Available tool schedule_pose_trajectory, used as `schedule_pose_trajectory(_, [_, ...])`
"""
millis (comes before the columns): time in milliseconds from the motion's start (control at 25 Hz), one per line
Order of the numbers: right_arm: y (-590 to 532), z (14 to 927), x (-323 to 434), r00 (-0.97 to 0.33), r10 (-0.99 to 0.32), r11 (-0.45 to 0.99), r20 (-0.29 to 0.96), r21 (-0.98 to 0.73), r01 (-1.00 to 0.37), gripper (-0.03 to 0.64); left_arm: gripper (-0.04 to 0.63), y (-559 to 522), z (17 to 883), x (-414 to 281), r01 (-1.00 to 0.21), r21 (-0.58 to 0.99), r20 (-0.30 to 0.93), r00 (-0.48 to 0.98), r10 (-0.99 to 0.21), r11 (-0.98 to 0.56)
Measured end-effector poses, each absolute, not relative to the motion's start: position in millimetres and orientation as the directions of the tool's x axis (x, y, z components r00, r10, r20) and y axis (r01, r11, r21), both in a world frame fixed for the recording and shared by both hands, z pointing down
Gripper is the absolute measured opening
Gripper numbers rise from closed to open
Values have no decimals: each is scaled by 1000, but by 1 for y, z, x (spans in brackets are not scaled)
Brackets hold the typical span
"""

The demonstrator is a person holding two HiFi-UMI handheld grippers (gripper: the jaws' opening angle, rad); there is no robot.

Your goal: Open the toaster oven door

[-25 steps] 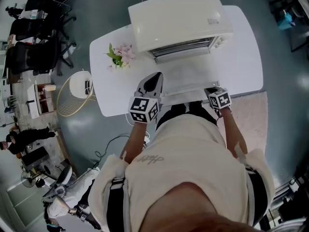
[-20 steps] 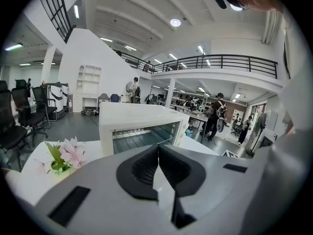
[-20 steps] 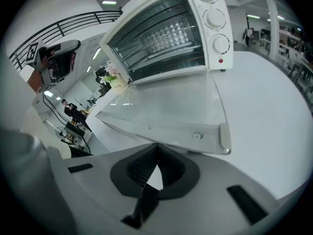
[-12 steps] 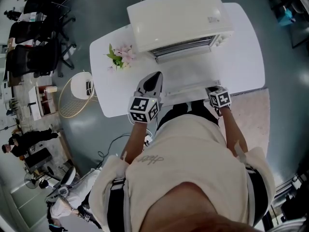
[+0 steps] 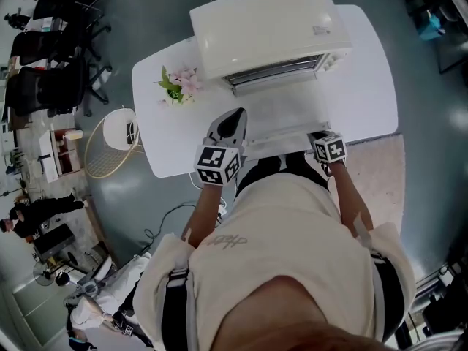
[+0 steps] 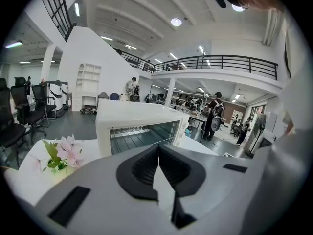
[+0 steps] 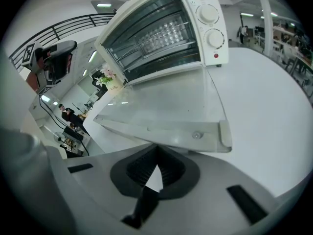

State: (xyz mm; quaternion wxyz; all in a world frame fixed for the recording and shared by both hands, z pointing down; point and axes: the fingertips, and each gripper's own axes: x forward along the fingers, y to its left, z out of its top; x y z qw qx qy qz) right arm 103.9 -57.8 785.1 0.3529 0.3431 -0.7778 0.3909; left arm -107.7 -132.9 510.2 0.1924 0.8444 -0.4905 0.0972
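Toaster oven (image 5: 267,28) on counter (image 5: 369,79); door (image 7: 166,104) down, fully open. Left gripper (image 6: 158,147) fingers closed, empty. Right gripper (image 7: 156,149) fingers closed, empty, near door handle (image 7: 166,131).

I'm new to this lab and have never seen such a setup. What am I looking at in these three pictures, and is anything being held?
There is no robot here. A person in a cream shirt holds a hand-held claw tool in each hand. One picture comes from a camera on the person's head, looking steeply down. The other two come from cameras riding on each tool, looking along its claw. On the white rounded table stand a cream toaster oven, with its glass door already folded down open, and a small bunch of pink flowers. The left claw and the right claw are both shut and hold nothing. The right one sits just short of the door's front edge, not gripping it.
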Motion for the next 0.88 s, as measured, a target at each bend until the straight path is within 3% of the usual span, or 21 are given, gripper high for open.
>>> schedule_pose_trajectory(480, [-37, 784, 115, -507, -189, 552, 841, -336, -763, 6, 20, -140, 510, -101, -866, 235, 337, 499, -799, -441])
schedule_pose_trajectory(880, [-68, 694, 106, -635, -266, 609, 725, -384, -694, 6, 21, -149, 507, -96, -865, 247, 311, 498, -809, -437])
